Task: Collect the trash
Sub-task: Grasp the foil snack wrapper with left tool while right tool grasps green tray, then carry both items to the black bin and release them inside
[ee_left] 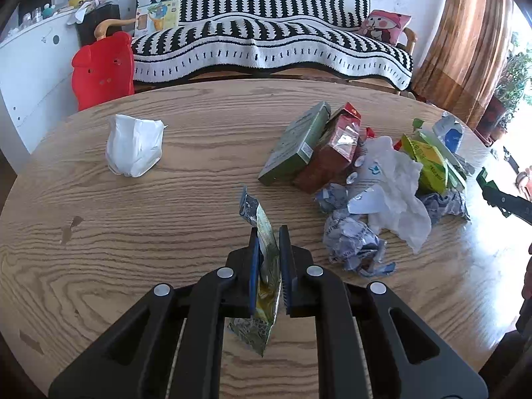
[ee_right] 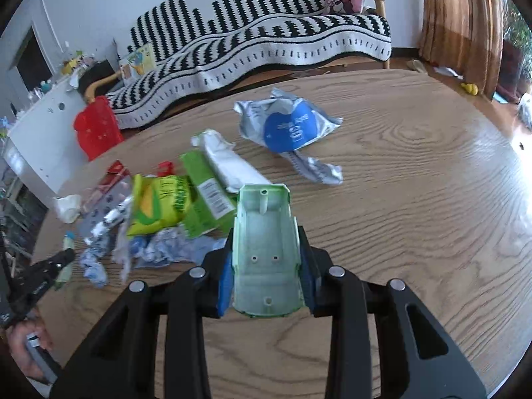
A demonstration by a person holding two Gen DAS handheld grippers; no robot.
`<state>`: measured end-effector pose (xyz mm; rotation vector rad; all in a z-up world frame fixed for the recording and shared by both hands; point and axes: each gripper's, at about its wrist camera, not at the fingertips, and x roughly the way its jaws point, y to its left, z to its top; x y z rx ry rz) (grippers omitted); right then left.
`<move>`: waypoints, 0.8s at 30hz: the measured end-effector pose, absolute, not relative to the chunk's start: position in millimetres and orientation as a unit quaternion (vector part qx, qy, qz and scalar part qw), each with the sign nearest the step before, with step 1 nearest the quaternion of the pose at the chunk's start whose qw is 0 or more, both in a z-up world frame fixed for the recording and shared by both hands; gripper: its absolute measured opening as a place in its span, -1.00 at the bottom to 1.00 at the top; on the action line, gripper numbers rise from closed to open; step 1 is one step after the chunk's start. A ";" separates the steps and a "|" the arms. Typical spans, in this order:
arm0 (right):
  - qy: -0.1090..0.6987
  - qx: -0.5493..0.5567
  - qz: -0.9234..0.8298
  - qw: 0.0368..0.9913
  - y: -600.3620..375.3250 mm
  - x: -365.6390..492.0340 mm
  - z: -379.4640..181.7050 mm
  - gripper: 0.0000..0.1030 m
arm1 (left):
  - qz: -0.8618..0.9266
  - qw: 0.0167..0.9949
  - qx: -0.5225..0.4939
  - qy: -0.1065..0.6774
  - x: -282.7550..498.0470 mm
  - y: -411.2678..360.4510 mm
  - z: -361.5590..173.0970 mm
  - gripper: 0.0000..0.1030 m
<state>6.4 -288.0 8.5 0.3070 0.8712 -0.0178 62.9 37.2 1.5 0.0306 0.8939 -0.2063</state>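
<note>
My left gripper is shut on a flat green and silver wrapper and holds it above the wooden table. To its right lies a trash pile: a green box, a red-brown packet, white tissue and crumpled blue-white wrappers. A white crumpled bag lies apart at the far left. My right gripper is shut on a pale green plastic shell, just right of the same pile. A silver and blue bag lies beyond it.
A red bin stands past the table's far left edge, also in the right wrist view. A sofa with a black and white striped cover is behind the table. A white cabinet stands at the left.
</note>
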 end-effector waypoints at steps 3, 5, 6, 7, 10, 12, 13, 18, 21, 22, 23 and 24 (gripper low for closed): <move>0.417 0.146 -0.002 0.897 -283.7 2.7 11.2 -0.36 | -0.102 0.898 0.013 0.427 60.7 40.3 4.8 -0.80; 0.417 0.146 -0.001 0.897 -281.4 2.2 12.3 -0.35 | -0.090 0.903 0.009 0.420 58.6 44.7 9.3 -0.79; 0.418 0.147 -0.002 0.897 -280.7 2.1 12.5 -0.35 | -0.089 0.905 0.002 0.417 57.8 47.3 11.2 -0.79; 0.418 0.148 -0.002 0.896 -281.2 1.9 12.2 -0.35 | -0.089 0.905 -0.002 0.415 57.5 49.0 12.4 -0.79; 0.422 0.150 -0.001 0.894 -279.6 2.4 11.5 -0.36 | -0.094 0.908 -0.021 0.407 57.0 53.6 17.2 -0.79; 0.424 0.144 -0.003 0.894 -277.9 1.6 10.2 -0.35 | -0.103 0.906 -0.032 0.409 56.8 51.2 17.6 -0.79; 0.426 0.141 -0.006 0.894 -277.2 -0.1 9.1 -0.35 | -0.108 0.905 -0.035 0.410 56.3 49.0 17.7 -0.79; 0.402 0.158 -0.008 0.902 -279.9 -24.0 21.9 -0.36 | -0.147 0.900 -0.048 0.408 39.2 30.2 23.9 -0.79; 0.343 0.207 0.004 0.916 -290.7 -65.6 49.3 -0.35 | -0.180 0.901 -0.041 0.393 18.1 9.0 42.9 -0.79; 0.325 0.221 0.011 0.919 -293.8 -81.0 57.5 -0.35 | -0.191 0.902 -0.036 0.386 10.1 0.1 51.2 -0.79; 0.304 0.226 0.012 0.925 -297.8 -101.6 67.5 -0.35 | -0.209 0.901 -0.033 0.379 -2.0 -12.9 61.2 -0.79; 0.288 0.224 0.009 0.931 -301.9 -120.2 75.2 -0.35 | -0.231 0.897 -0.029 0.375 -14.0 -28.7 69.9 -0.79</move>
